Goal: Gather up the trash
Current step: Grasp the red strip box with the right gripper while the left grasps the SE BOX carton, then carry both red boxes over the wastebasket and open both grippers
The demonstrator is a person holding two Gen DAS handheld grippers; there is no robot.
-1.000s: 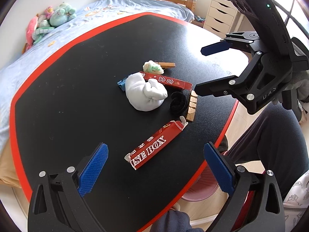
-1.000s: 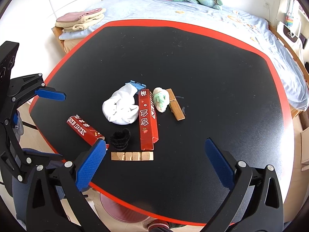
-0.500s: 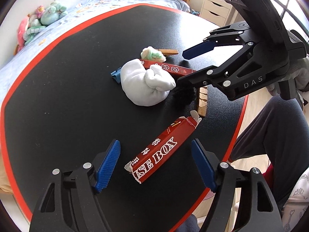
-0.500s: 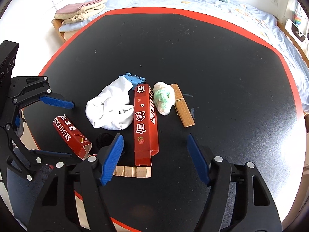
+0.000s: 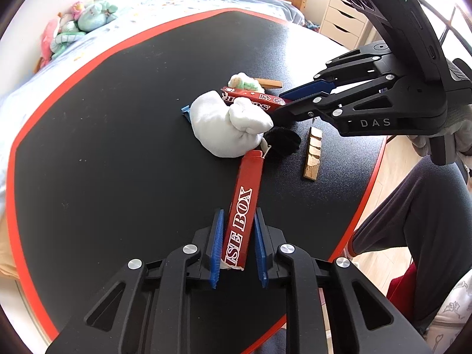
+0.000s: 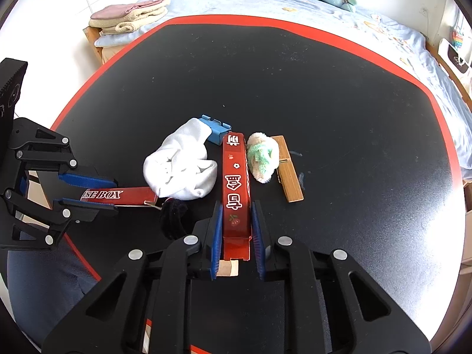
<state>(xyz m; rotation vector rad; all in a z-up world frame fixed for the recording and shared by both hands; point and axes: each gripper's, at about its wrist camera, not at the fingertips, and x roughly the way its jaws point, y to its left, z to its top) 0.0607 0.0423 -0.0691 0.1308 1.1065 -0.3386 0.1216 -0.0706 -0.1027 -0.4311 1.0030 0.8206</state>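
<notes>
On the black table (image 6: 295, 88) lie two red cartons. My left gripper (image 5: 239, 211) is closing on the "BOX" carton (image 5: 246, 177), its blue pads pressed against the near end. In the right wrist view this left gripper (image 6: 85, 191) comes in from the left. My right gripper (image 6: 237, 203) is closing on the second red carton (image 6: 236, 174), its pads tight against the carton's sides. A white sock bundle (image 6: 180, 171) lies between the cartons and touches the far end of the "BOX" carton.
Around the cartons lie a black fuzzy item (image 5: 283, 141), a wooden block strip (image 5: 312, 153), a green-white fluffy ball (image 6: 262, 156), a wooden clothespin (image 6: 289, 171) and a blue clip (image 6: 215, 128). A bed (image 6: 324, 14) borders the table. A person's leg (image 5: 413, 221) is at the near edge.
Both grippers came down to the table and their jaws went from wide open to closed, each on a red carton. The "BOX" carton turned in line with the left fingers.
</notes>
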